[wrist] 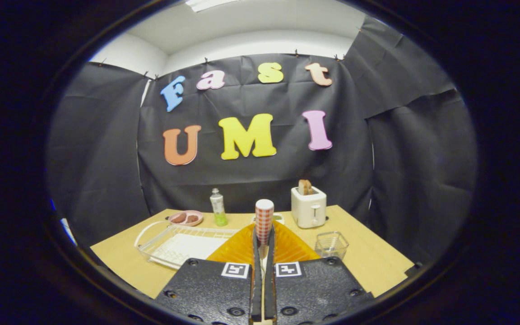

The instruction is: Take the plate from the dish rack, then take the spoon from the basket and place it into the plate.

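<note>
Hand-held gripper (263, 253) clenched on spoon (264, 223), fingers nearly together, both pressing its lower part; checkered handle stands upright above fingertips. Orange ribbed plate (287, 246) lies on desk (368, 257) directly beneath and just beyond fingers. Clear dish rack (169, 246) left of plate, on desk. Small clear basket (331, 244) right of plate, just beside it. Farther back: pink dish (186, 218) with brownish pieces, green-bottomed bottle (218, 207), white toaster (308, 206) with bread in slot.
</note>
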